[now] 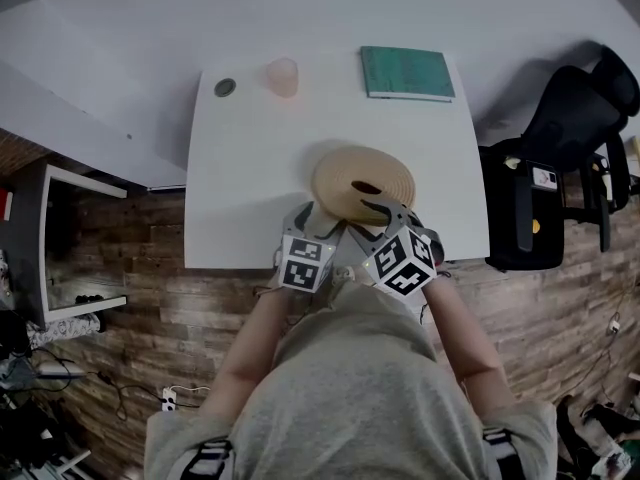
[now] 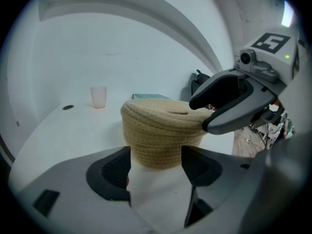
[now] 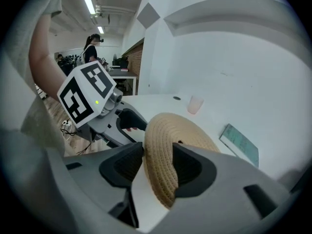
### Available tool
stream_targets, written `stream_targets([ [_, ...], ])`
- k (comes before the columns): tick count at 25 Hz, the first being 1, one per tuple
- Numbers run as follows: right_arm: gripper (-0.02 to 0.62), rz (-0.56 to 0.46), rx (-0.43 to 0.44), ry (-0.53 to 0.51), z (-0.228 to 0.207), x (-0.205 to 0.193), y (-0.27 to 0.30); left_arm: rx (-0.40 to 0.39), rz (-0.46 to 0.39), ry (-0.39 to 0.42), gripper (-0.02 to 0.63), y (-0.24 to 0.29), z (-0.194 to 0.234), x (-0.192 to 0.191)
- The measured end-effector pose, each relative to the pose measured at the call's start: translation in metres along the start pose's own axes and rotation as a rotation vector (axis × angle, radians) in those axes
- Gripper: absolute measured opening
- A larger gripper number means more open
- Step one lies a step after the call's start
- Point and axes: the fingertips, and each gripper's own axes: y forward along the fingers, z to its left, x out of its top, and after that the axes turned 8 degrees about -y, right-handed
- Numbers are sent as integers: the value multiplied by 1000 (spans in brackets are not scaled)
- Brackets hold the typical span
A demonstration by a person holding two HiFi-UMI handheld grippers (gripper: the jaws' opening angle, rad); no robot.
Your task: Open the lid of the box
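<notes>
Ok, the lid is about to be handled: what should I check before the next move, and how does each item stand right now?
1. Lid seated on the box: ok.
2. Right tongs astride the lid's rim: ok, the rim sits between them.
3. Right tongs clamped on the rim: not ok, they stand open.
4. Left tongs steadying the box: not ok, they are open and the box is ahead of them, not between.
5. Cup and book out of the way: ok, both at the table's far edge.
</notes>
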Motion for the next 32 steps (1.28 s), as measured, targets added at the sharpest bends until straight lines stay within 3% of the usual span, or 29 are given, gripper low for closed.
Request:
stream_targets([
  [5,195,37,33,-79,2,-4,11,3,28,13,307,13,2,-4],
  [15,185,52,19,-107,0,-8,18,-10,38,14,310,20,3,-4],
  [32,104,20,-80,-193,-7,7,-3,-7,47,17,308,19,2,-4],
])
